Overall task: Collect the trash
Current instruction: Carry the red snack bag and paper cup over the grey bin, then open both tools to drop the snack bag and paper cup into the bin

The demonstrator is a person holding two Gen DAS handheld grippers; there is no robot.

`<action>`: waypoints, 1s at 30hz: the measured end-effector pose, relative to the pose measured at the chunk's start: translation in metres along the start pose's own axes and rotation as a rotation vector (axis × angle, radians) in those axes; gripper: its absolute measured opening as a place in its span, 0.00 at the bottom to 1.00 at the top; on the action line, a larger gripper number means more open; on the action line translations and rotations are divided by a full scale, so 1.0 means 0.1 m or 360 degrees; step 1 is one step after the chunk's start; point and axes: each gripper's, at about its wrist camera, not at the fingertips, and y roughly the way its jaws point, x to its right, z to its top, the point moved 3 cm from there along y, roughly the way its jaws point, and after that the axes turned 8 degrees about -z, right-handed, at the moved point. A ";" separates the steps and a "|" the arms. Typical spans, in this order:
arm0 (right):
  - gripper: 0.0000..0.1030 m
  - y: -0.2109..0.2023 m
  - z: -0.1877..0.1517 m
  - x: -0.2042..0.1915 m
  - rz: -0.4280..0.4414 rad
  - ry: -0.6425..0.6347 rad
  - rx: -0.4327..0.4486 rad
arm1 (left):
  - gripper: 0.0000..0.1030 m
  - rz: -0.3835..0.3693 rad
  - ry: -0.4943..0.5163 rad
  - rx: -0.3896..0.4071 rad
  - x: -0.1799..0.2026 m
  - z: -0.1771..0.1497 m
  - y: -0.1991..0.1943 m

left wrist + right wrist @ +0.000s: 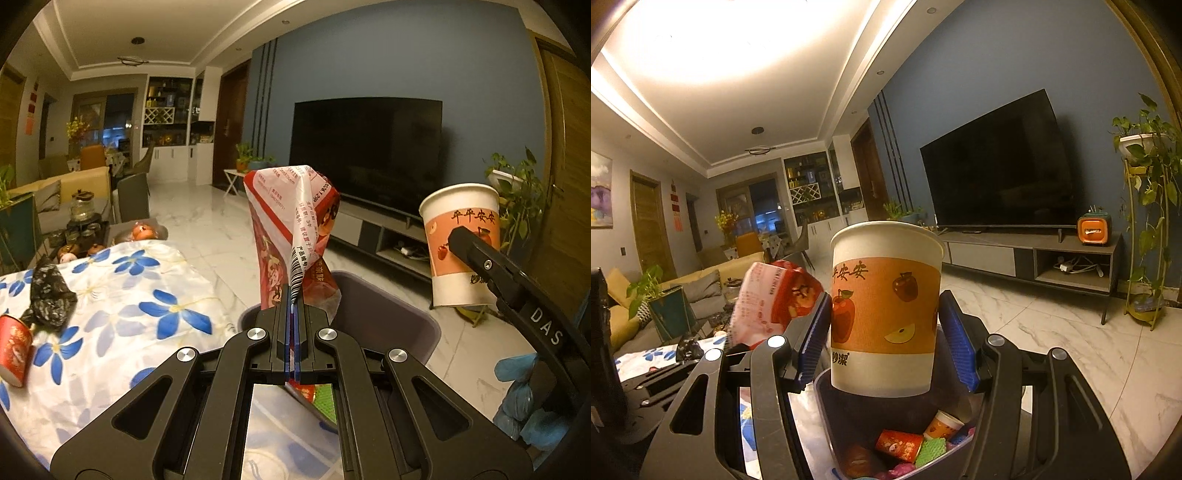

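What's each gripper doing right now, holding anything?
Left gripper: shut on the red snack wrapper.
Right gripper: shut on the paper cup, above the trash bin.

Black linkage arms, blue ribbed fingers (960, 343), silver screws

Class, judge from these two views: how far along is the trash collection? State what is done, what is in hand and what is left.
Done: the bin already holds a small cup, a red can and wrappers. In hand: the left tongs pinch a red snack wrapper above the bin; the right tongs grip a paper cup over it. Left: a black bag and a red cup lie on the floral tablecloth.
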 end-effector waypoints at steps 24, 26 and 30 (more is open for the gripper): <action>0.57 0.15 -0.08 -0.05 0.0012 0.0023 -0.0051 | 0.00 -0.0144 0.0034 -0.0132 0.09 -0.17 0.50; 0.58 0.16 -0.09 -0.05 0.0012 0.0025 -0.0055 | 0.00 -0.0165 0.0041 -0.0147 0.09 -0.20 0.53; 0.59 0.19 -0.10 -0.06 0.0023 0.0031 -0.0069 | 0.42 -0.0110 0.0041 -0.0156 0.00 -0.24 0.54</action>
